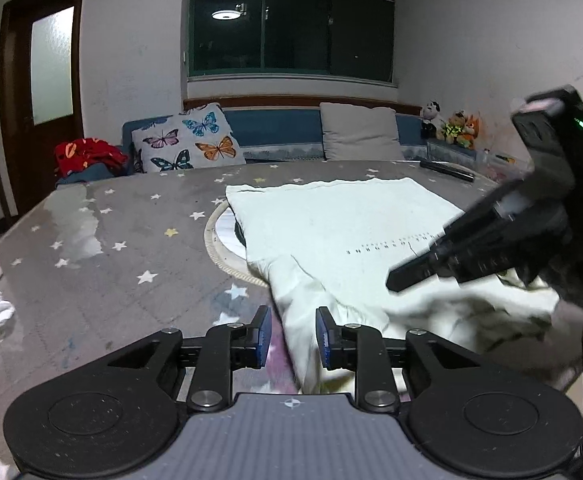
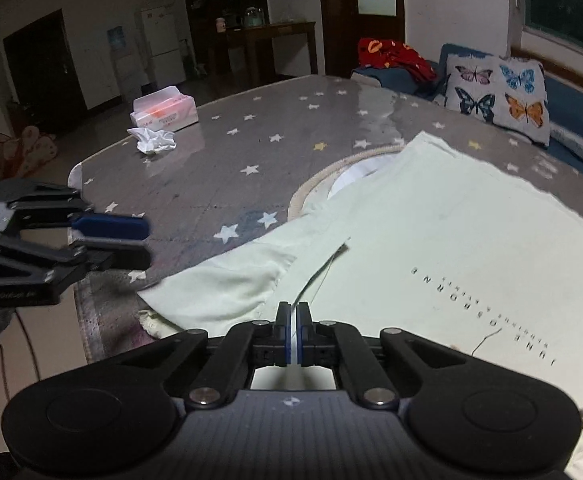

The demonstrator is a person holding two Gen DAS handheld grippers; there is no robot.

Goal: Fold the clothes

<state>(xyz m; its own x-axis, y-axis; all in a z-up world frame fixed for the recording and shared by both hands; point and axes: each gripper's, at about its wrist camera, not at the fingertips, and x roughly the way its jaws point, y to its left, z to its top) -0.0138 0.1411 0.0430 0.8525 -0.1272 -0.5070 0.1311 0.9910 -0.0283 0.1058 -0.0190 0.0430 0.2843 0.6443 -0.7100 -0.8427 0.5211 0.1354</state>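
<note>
Now right tool pinches pale shirt; left tool gapes.

Pale shirt (sleeve between parted jaws) on table

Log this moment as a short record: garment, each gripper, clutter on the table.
garment: pale shirt spread on the star-print table, printed side up
right gripper: shut on a fold of the shirt
left gripper: open, the shirt's edge between the pads, not pressed
clutter: tissue pack and crumpled tissue at the far corner
</note>
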